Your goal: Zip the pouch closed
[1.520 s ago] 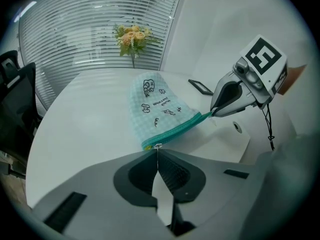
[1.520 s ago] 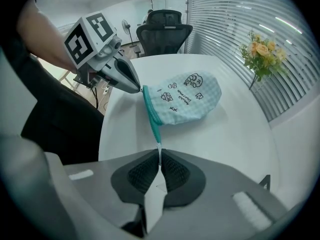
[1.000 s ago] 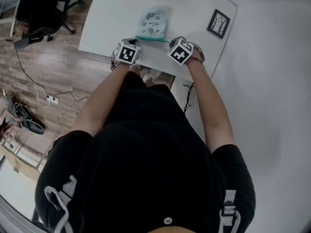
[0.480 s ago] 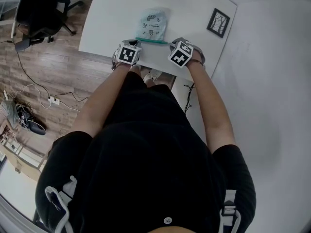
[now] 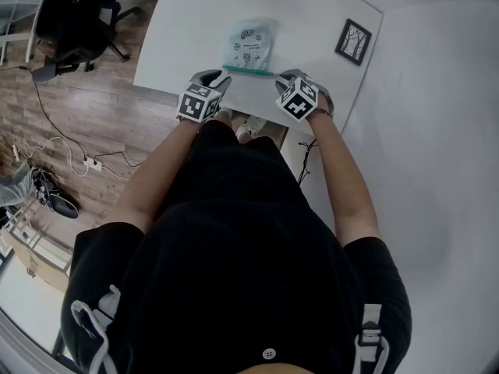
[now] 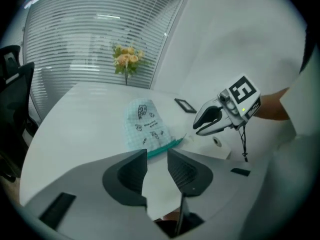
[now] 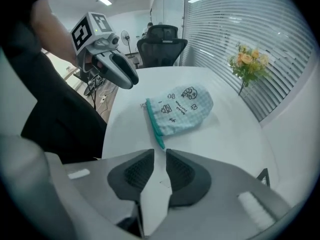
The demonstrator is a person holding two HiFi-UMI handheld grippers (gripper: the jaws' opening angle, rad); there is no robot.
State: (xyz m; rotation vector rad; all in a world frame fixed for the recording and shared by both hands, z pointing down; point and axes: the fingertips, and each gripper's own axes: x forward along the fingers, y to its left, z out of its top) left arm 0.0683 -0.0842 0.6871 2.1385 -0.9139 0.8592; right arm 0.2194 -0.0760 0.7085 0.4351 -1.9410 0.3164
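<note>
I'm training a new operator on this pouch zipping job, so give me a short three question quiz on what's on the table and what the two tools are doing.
1. True or false: the pouch lies on the white table with its teal zipper edge nearest the person.
2. In the head view, what lies on the table to the right of the pouch? A) a small picture frame B) a mug C) a laptop
3. Does the left tool or the right tool hold the pouch?
Key: 1 true. 2 A. 3 Neither: both tools' jaws are opening with nothing between them, and the pouch lies just ahead of them.
</note>
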